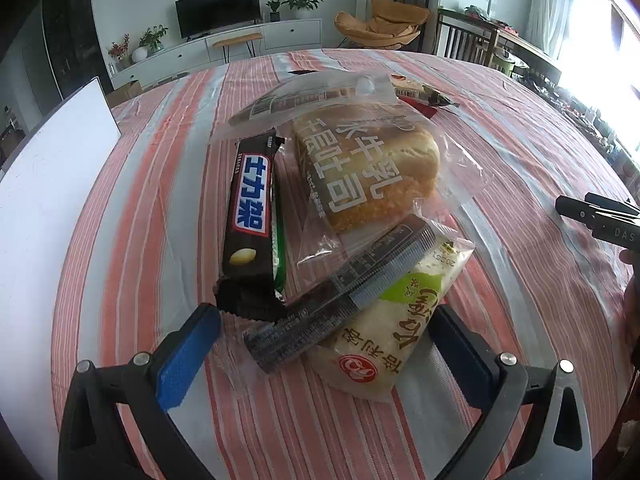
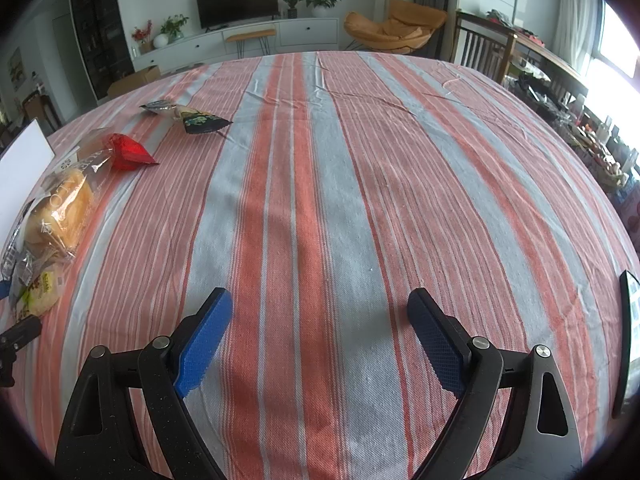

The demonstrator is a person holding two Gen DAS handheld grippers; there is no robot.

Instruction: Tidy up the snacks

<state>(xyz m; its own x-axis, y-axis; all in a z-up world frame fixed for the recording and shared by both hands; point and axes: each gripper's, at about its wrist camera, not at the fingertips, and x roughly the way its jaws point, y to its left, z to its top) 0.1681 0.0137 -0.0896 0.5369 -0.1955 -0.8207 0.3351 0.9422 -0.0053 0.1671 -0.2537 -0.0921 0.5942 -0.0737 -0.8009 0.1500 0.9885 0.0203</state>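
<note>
The jaws of the left gripper [image 1: 326, 344] stand released, one on each side of the near end of a pale wrapped pastry [image 1: 394, 332], and the jaws of the right gripper [image 2: 320, 340] are also released, with only bare striped tablecloth [image 2: 360, 180] between them. The landmark is the bagged toast loaf [image 1: 368, 168]: just left of it lies a dark chocolate bar [image 1: 252, 216]. The pastry lies just in front of the loaf with a dark flat packet [image 1: 340, 292] across it, while a red packet [image 2: 128, 152] and a dark green packet [image 2: 192, 118] lie behind it.
</note>
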